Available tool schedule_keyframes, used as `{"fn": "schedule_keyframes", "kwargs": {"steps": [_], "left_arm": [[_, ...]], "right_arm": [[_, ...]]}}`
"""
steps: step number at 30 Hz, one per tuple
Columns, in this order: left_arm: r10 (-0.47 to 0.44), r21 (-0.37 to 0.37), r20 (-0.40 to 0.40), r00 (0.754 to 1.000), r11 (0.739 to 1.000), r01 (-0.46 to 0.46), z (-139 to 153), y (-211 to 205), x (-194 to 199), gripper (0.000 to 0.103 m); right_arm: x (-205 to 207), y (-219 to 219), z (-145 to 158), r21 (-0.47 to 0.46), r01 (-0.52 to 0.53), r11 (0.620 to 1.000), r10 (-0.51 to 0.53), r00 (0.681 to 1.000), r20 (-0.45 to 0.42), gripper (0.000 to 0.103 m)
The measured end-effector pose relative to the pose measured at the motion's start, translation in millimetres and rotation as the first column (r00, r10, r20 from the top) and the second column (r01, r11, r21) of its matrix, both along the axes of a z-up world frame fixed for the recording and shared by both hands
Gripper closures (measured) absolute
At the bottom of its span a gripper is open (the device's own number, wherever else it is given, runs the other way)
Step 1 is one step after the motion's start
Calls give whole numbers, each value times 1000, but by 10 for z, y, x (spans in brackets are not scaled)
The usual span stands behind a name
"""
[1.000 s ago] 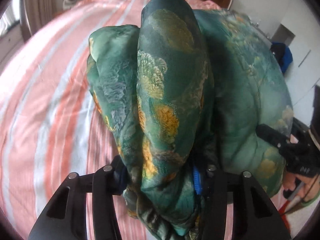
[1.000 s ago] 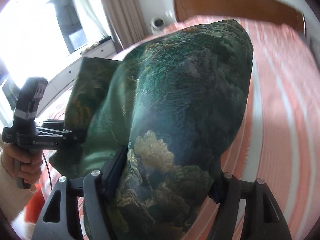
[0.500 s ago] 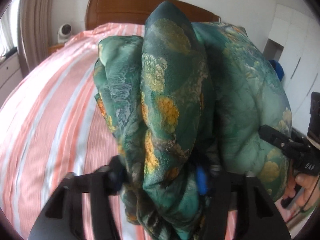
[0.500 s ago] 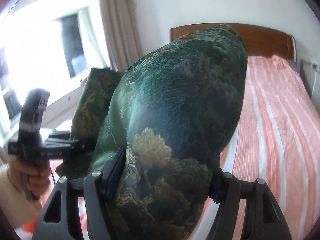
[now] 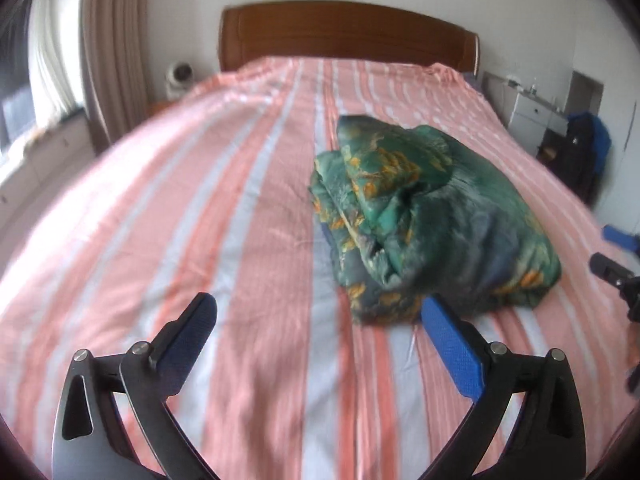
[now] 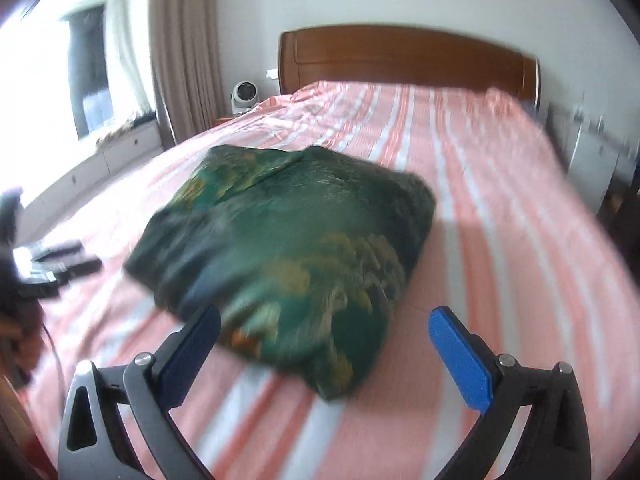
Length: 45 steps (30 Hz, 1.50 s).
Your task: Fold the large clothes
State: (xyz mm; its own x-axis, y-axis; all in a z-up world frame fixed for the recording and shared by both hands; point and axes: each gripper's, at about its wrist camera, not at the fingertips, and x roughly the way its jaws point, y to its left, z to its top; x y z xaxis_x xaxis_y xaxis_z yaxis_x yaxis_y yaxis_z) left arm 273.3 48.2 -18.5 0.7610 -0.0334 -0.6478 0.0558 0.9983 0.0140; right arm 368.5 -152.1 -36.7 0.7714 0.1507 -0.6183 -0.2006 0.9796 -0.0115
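From the left wrist, the left gripper (image 5: 316, 312) has its jaws spread wide and opening, with nothing between them but the striped bed (image 5: 192, 208); the green garment (image 5: 432, 220) lies as a thick folded bundle on the bed just ahead and to the right, its near corner beside the right-hand blue pad but not pinched. The right gripper's black frame (image 5: 614, 276) shows at the right edge. From the right wrist, the right gripper (image 6: 324, 324) likewise has its jaws wide apart and opening; the green garment (image 6: 288, 248) sits on the bed (image 6: 500, 200) straight ahead, its near edge reaching down between the two fingers without either pad pressing on it. The left gripper (image 6: 60, 264) is seen at the left, blurred. Judged from this, the step in hand is the release of the folded bundle onto the bed, and the fold looks close to done. The next move likely calls for backing both grippers clear without dragging the cloth, or tidying a loose edge.
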Motion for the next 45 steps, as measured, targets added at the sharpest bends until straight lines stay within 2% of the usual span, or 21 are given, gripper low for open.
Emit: {"fn": "schedule_keyframes", "kwargs": {"steps": [1, 3, 7, 10, 13, 16, 19, 23, 29, 33, 39, 42, 45], "left_arm": [[5, 30, 17, 1000, 1000, -6, 41, 62, -36, 1], [11, 89, 67, 998, 996, -17, 216, -80, -286, 0], [24, 136, 129, 991, 990, -41, 276, -186, -675, 0], [27, 131, 143, 989, 990, -46, 409, -294, -980, 0], [90, 117, 163, 983, 987, -110, 452, -421, -1234, 0], [102, 96, 188, 977, 988, -122, 486, -509, -1430, 0], [113, 83, 140, 984, 989, -126, 496, -563, -1574, 0], [57, 48, 90, 994, 997, -62, 496, -607, -1747, 0], [43, 19, 44, 998, 999, -44, 507, -568, -2001, 0], [28, -2, 50, 998, 1000, -28, 540, -530, -2188, 0], [11, 23, 63, 998, 1000, -13, 605, -615, -2316, 0], [7, 53, 57, 998, 999, -10, 601, -703, -2308, 0], [2, 74, 15, 1000, 997, -3, 542, -768, -2252, 0]], "right_arm": [[-106, 23, 20, -38, 0, 999, 1, 1000, 15, 0], [-395, 113, 135, -107, 10, 994, -6, 999, 35, 0], [-980, 229, 302, -161, 64, 985, -58, 997, 46, 0], [-1303, 246, 422, -184, 125, 975, -114, 991, 69, 0], [-1612, 268, 531, -206, 171, 963, -153, 983, 103, 0], [-1824, 258, 610, -194, 174, 965, -154, 981, 116, 0], [-2053, 228, 657, -131, 153, 979, -142, 986, 93, 0], [-2252, 236, 627, -110, 151, 982, -146, 988, 57, 0], [-2655, 205, 687, 5, 207, 978, -206, 970, 127, 0], [-2730, 162, 639, 86, 179, 980, -181, 983, 17, 0], [-2936, 132, 649, 62, 238, 969, -239, 971, 7, 0], [-2947, 149, 623, 8, 252, 968, -251, 968, -27, 0], [-2941, 123, 604, 18, 247, 969, -246, 968, -46, 0]]}}
